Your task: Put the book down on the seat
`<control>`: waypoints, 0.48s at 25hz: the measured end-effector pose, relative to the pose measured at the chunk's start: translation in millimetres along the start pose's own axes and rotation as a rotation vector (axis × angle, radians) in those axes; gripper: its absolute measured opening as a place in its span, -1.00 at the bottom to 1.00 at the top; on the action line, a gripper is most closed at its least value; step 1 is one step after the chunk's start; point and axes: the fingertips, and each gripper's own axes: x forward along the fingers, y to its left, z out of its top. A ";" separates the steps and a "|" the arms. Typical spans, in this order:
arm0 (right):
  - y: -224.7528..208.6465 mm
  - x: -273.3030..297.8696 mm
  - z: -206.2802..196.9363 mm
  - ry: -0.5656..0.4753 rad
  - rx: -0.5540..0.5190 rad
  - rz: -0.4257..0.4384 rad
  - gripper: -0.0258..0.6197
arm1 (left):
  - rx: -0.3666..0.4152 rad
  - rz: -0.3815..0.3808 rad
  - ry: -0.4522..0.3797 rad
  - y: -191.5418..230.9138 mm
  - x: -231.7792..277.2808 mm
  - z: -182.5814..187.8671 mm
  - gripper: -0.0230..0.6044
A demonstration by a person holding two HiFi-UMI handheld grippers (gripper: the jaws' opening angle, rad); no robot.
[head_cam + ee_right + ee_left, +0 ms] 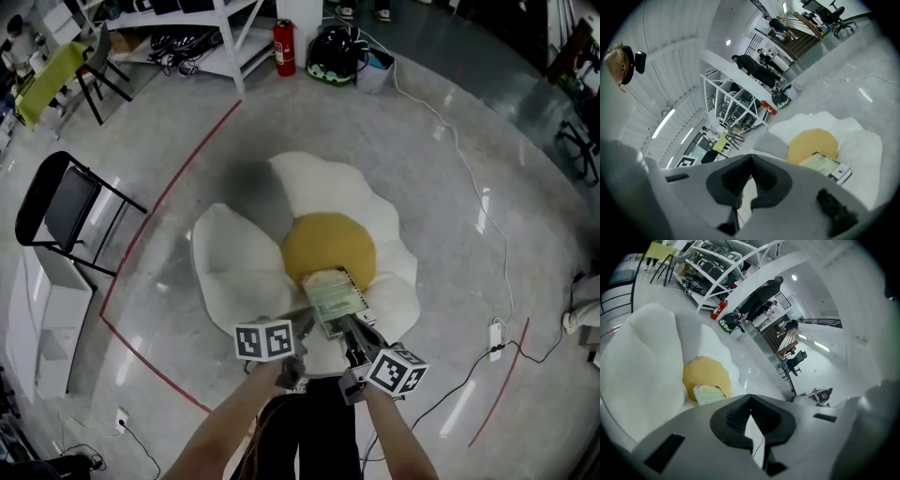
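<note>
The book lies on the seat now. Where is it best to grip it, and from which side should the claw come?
Probably the near short edge of the book, approached from the person's side, low and nearly level. It lies flat, cover up, far end on the yellow centre, so only its thin edges offer a pinch.

The seat [234, 272] is white with a yellow middle, the book [335, 298] pale green.

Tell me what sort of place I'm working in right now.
Probably an indoor lab or workshop hall: a polished concrete floor marked with red tape lines, a white shelving rack holding cables, and a fire extinguisher standing beside it.
</note>
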 end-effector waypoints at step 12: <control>79.7 -54.9 14.7 -0.055 -0.091 0.011 -0.90 | 0.074 -0.096 -0.025 -91.3 -56.0 2.9 -0.89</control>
